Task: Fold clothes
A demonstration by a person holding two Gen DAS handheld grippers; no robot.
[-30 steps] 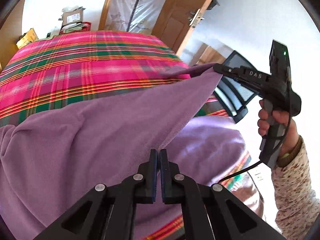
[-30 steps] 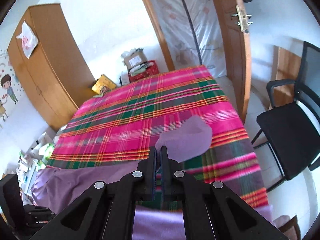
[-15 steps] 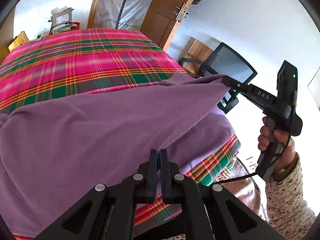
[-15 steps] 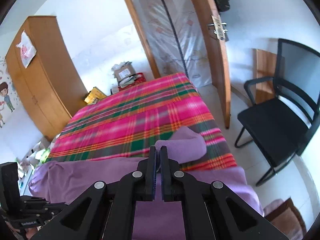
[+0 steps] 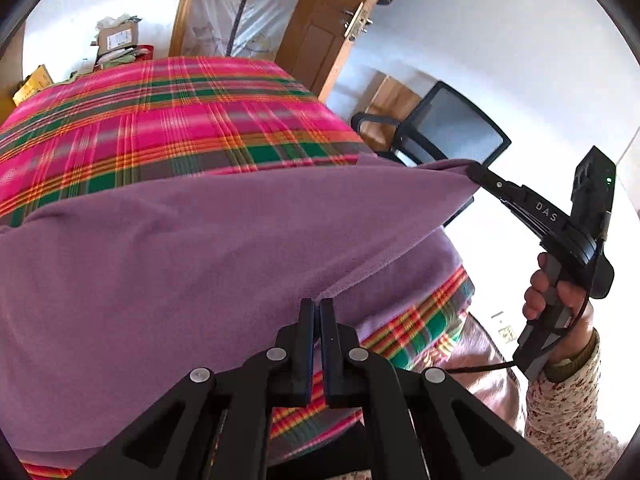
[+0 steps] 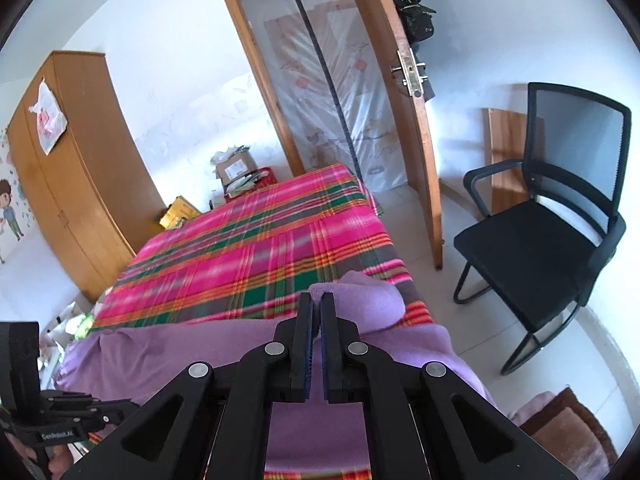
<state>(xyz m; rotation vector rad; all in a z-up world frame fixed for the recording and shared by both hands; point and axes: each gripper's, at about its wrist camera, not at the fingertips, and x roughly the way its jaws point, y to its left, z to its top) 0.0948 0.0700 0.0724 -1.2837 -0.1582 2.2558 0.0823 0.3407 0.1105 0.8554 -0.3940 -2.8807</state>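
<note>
A purple fleece garment (image 5: pixel 192 248) is stretched over the near end of a bed covered with a pink, green and orange plaid bedspread (image 5: pixel 168 120); its upper layer is raised off the bed between the 2 grippers, while a lower layer (image 5: pixel 416 280) lies on the plaid near the bed's corner. The left gripper (image 5: pixel 316 308) has its 2 fingers pressed together on the garment's near edge, the cloth pinched at the very tips; the right gripper (image 5: pixel 474 172), seen from the left wrist view, clamps the far corner of the same edge, pulling it taut in a straight line between both tools. A hand (image 5: pixel 556 292) in a floral sleeve (image 5: pixel 568 408) grips the right tool's handle; in the right wrist view the right gripper (image 6: pixel 316 304) shows its fingers nearly closed with purple cloth bunched just beyond the tips, and the left tool (image 6: pixel 56 416) appears at the lower left edge. A black mesh chair (image 6: pixel 552 236) stands right of the bed; a wooden wardrobe (image 6: pixel 68 168) stands left; an open wooden door (image 6: pixel 404 92) is behind.
</note>
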